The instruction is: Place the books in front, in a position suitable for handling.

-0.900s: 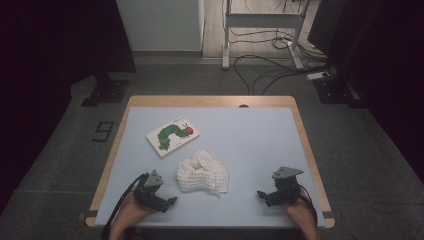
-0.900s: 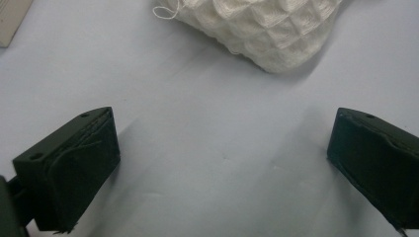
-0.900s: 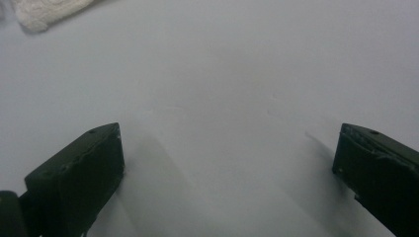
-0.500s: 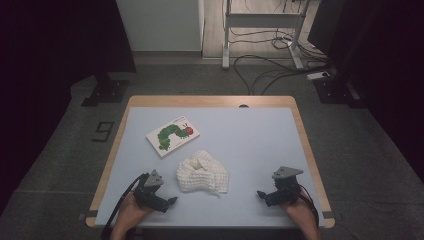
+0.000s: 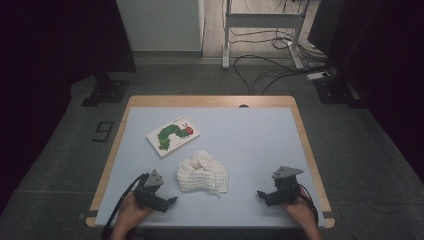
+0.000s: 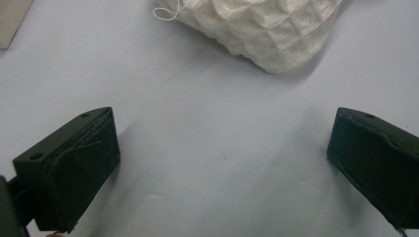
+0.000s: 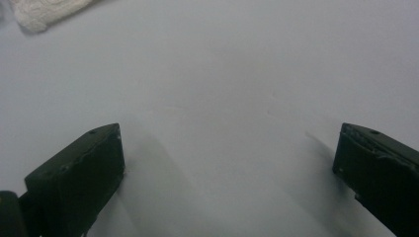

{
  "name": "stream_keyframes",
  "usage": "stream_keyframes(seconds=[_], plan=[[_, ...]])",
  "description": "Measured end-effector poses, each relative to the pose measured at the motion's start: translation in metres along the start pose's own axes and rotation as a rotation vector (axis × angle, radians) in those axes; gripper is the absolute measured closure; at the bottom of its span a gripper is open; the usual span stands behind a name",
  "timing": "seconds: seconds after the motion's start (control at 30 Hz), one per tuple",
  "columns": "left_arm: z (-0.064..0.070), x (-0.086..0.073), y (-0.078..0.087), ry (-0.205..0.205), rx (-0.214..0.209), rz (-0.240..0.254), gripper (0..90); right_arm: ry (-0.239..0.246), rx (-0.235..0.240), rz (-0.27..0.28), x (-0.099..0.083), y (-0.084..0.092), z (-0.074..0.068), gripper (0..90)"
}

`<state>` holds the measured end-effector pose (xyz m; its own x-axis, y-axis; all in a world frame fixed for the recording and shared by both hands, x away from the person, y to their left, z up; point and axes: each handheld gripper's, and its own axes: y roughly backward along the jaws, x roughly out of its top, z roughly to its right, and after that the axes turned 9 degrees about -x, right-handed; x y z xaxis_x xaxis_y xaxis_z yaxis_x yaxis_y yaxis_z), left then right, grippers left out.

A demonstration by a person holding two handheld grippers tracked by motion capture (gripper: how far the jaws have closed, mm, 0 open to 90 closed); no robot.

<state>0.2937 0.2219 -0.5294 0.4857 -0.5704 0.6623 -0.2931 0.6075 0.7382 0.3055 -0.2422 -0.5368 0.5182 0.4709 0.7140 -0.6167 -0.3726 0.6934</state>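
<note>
A white knitted cloth (image 5: 202,173) lies crumpled on the pale blue desk (image 5: 250,135), a little toward the person's side of its middle, with a loose loop of thread at one edge (clear in the left gripper view). The left claw (image 5: 172,201) rests low over the desk at the near left, just beside the cloth's near left corner but not touching it; its two black jaws stand wide apart with only bare desk between them, and the cloth (image 6: 257,29) sits just ahead of them. The right claw (image 5: 260,193) rests at the near right, well apart from the cloth, pointing left toward it; its jaws are likewise spread wide and hold nothing, and the cloth (image 7: 47,12) shows only as a corner far off at the upper left of the right gripper view. A hand grips each tool from the near edge. Beyond the cloth, toward the far left, a picture book (image 5: 172,135) with a green caterpillar on its cover lies flat and slightly turned, near the cloth but apart from it.
</note>
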Motion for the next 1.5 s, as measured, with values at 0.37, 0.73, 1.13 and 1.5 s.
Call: stream_keyframes(seconds=[0.37,0.73,1.13,1.5], plan=[[0.0,0.0,0.0,-0.001,0.0,0.0,0.0,-0.003,-0.003,0.025,0.01,0.014,0.002,0.8],[0.0,0.0,0.0,-0.001,0.0,0.0,0.0,0.029,0.011,0.057,0.025,0.033,0.006,0.0],[0.0,0.0,0.0,-0.001,0.0,-0.001,0.0,0.055,0.059,0.07,0.041,0.025,-0.007,0.0],[0.0,0.0,0.0,-0.001,0.0,-0.001,0.0,0.102,0.102,0.075,0.061,0.01,-0.023,0.0]])
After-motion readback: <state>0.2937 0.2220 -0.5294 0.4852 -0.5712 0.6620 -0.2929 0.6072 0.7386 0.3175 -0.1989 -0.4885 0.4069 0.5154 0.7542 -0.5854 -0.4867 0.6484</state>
